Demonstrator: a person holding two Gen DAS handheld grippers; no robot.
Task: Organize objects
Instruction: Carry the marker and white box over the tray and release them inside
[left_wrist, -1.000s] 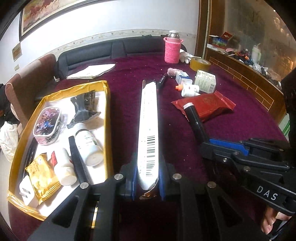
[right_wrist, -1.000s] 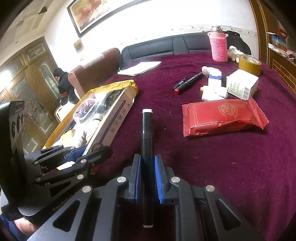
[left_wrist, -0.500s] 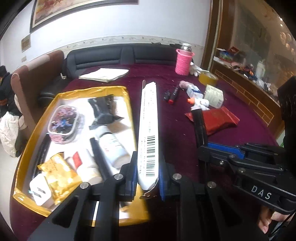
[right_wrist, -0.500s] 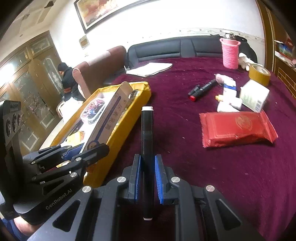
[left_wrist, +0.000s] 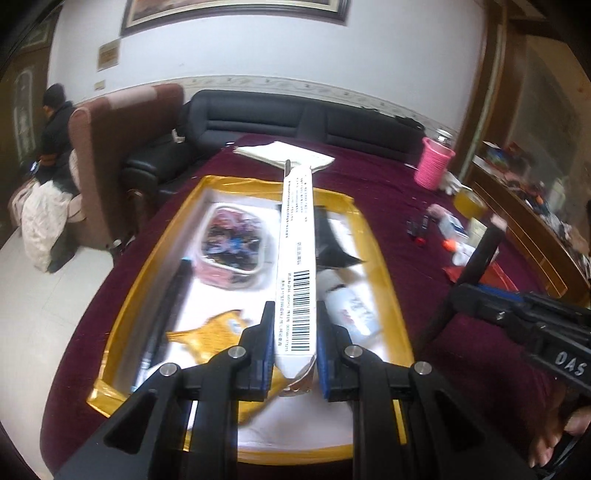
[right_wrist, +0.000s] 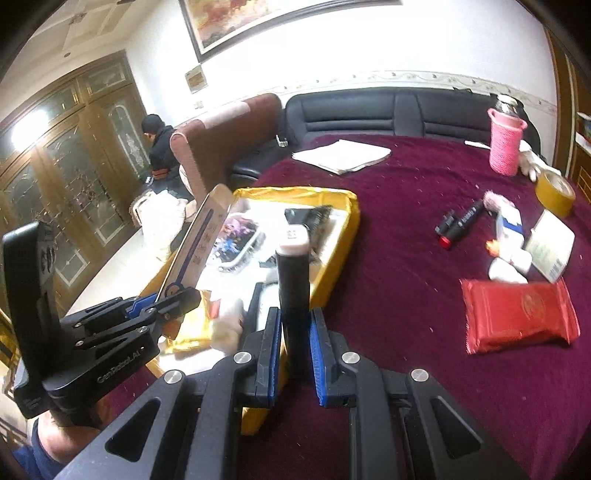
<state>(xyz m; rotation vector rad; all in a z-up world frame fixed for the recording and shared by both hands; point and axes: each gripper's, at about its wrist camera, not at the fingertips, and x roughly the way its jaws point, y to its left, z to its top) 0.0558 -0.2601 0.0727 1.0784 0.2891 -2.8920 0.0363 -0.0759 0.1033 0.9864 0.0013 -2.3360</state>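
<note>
My left gripper (left_wrist: 295, 332) is shut on a long white box (left_wrist: 297, 258) with a barcode and holds it above the gold-rimmed tray (left_wrist: 373, 236). The box also shows in the right wrist view (right_wrist: 195, 247). My right gripper (right_wrist: 293, 332) is shut on a black tube with a white cap (right_wrist: 293, 273), held over the tray's right rim (right_wrist: 340, 236). The tray holds a patterned tin (left_wrist: 232, 247), a white bottle (left_wrist: 354, 310), a gold packet (left_wrist: 218, 332) and a black pen (left_wrist: 166, 306).
On the maroon table (right_wrist: 406, 369) right of the tray lie a red packet (right_wrist: 517, 314), a black marker (right_wrist: 460, 221), small white boxes (right_wrist: 548, 245), a tape roll (right_wrist: 554, 192) and a pink cup (right_wrist: 505, 144). Papers (right_wrist: 341, 155) lie at the back.
Both grippers have moved left with their objects. The white box is now over the tray's middle and the black tube is over the tray's right rim.
</note>
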